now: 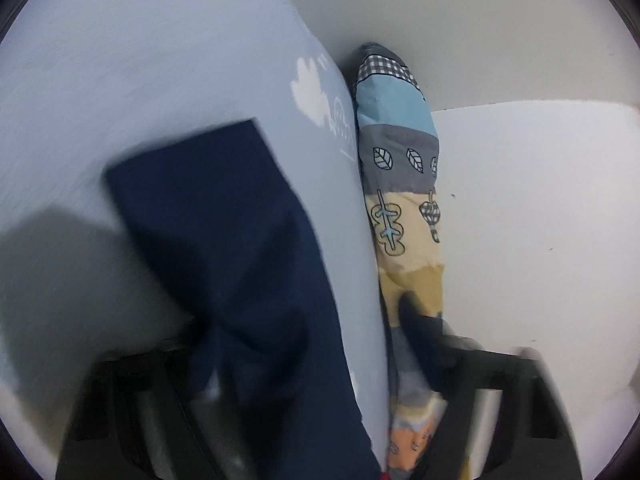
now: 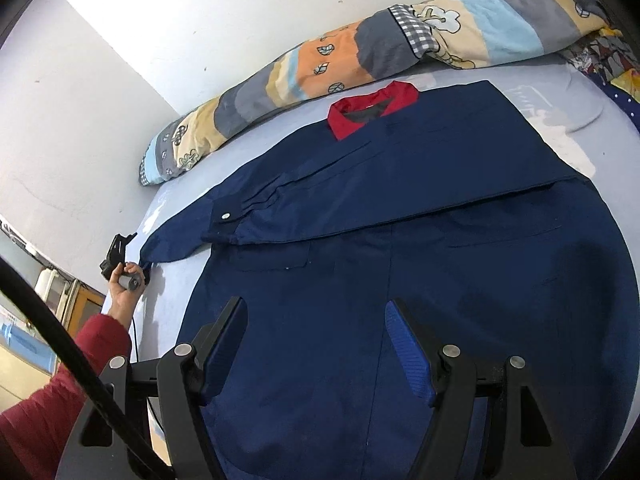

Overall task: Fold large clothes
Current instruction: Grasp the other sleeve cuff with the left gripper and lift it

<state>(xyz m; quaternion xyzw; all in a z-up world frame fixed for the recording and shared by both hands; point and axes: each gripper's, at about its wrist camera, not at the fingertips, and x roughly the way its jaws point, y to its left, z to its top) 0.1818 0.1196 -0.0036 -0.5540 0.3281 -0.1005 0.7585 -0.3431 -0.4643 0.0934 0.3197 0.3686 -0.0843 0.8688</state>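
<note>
A large navy jacket [image 2: 420, 240] with a red collar [image 2: 372, 108] lies spread on a pale blue bed sheet [image 2: 256, 140]. One sleeve [image 2: 360, 192] is folded across its chest. My right gripper [image 2: 316, 344] is open and empty, hovering over the jacket's lower front. My left gripper [image 2: 134, 258] is at the bed's left edge, shut on the jacket's other sleeve [image 1: 224, 248], which hangs down in front of its camera. In the left wrist view the fingers are blurred and mostly hidden by the cloth.
A rolled patchwork quilt [image 2: 360, 56] lies along the white wall [image 2: 200, 20] at the bed's far side; it also shows in the left wrist view [image 1: 404, 184]. Patterned bedding [image 2: 600, 56] sits at the far right. A cable [image 2: 60, 340] crosses the lower left.
</note>
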